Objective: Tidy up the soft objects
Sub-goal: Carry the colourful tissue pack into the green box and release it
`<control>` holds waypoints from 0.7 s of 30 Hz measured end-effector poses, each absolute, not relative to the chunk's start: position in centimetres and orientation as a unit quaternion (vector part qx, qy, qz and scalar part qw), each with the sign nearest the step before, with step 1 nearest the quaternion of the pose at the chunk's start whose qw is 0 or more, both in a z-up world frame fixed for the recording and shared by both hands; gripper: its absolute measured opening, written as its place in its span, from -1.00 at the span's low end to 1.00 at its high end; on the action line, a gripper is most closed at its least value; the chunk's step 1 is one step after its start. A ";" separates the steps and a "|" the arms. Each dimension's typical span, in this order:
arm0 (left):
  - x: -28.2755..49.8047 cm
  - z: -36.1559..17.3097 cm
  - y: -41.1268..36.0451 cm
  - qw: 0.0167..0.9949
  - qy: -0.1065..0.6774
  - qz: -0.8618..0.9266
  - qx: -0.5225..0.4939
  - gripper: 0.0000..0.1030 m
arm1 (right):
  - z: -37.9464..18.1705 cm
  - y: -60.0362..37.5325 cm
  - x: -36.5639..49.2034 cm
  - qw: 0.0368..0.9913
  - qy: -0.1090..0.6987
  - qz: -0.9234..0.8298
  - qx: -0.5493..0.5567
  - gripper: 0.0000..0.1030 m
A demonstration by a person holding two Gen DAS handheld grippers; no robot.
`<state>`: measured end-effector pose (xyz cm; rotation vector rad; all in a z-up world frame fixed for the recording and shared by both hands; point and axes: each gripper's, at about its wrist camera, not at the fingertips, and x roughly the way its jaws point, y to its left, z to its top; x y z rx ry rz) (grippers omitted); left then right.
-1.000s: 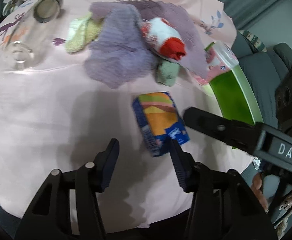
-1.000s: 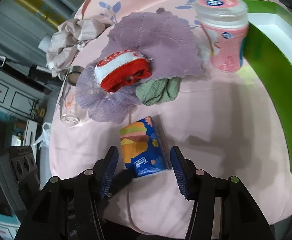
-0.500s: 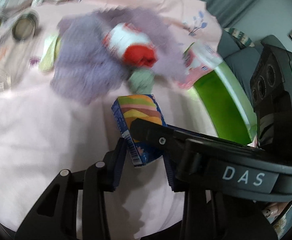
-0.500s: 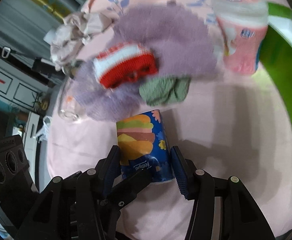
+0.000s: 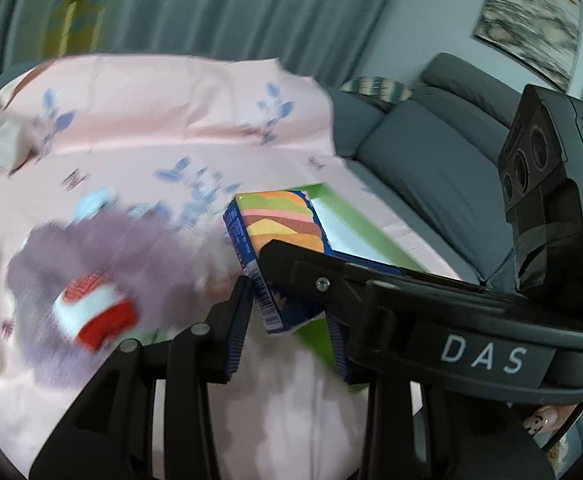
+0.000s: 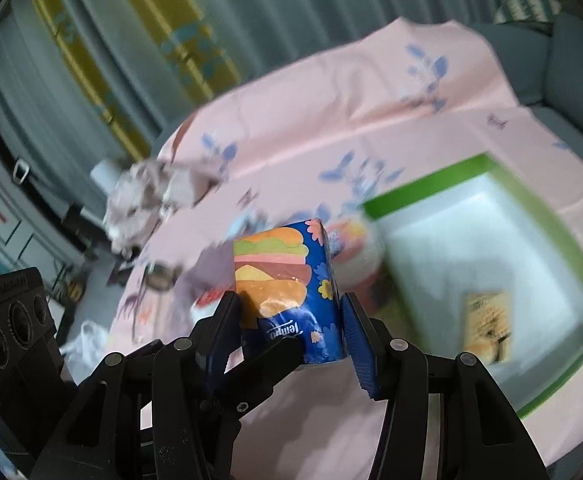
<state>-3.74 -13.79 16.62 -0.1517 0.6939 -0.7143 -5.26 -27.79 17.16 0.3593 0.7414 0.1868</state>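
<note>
The blue tissue pack printed with a layered burger (image 6: 285, 280) was held clear of the surface at frame centre, pinched between the fingers of the right gripper (image 6: 289, 322) and, in the left wrist view, also between those of the left gripper (image 5: 287, 320), the right gripper's black body crossing the lower right of that view. The surface was a pink cloth with blue leaf sprigs (image 5: 163, 120), creased across its width. A green-rimmed tray with a white floor (image 6: 555, 240) lay at the right of the right wrist view, a yellowish packet (image 6: 487, 326) inside it. A mauve knitted cloth (image 5: 131, 248) and a red-and-white knitted roll (image 5: 95, 312), both blurred, lay at the lower left of the left wrist view. Grey-green curtains (image 5: 211, 8) filled the upper frame, a grey sofa (image 5: 423, 160) the right, and a framed picture (image 5: 531, 16) the upper right.
</note>
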 end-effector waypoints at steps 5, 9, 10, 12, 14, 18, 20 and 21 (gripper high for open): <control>-2.3 16.7 -18.3 0.858 0.337 -0.383 -0.054 -0.35 | 17.4 -31.5 -5.4 0.922 0.334 0.039 0.189 0.06; -1.5 15.6 -21.6 0.843 0.355 -0.403 -0.031 -0.35 | 15.8 -34.4 -5.4 0.917 0.338 0.002 0.213 0.06; -1.3 15.3 -22.3 0.838 0.361 -0.408 -0.028 -0.35 | 15.3 -35.3 -5.4 0.914 0.342 -0.010 0.221 0.06; -1.2 14.7 -23.6 0.829 0.372 -0.417 -0.024 -0.35 | 14.7 -36.3 -5.4 0.909 0.346 -0.023 0.230 0.06; -1.0 14.2 -24.6 0.821 0.385 -0.422 -0.024 -0.35 | 14.0 -37.4 -5.5 0.904 0.352 -0.036 0.240 0.06; -0.4 13.0 -26.6 0.808 0.407 -0.426 -0.016 -0.35 | 12.5 -39.2 -5.4 0.890 0.367 -0.052 0.263 0.06; -0.4 12.7 -27.3 0.804 0.412 -0.428 -0.010 -0.35 | 12.1 -39.8 -5.3 0.886 0.373 -0.059 0.268 0.06; -0.4 12.5 -27.7 0.802 0.415 -0.429 -0.009 -0.35 | 12.0 -39.9 -5.3 0.885 0.374 -0.062 0.268 0.07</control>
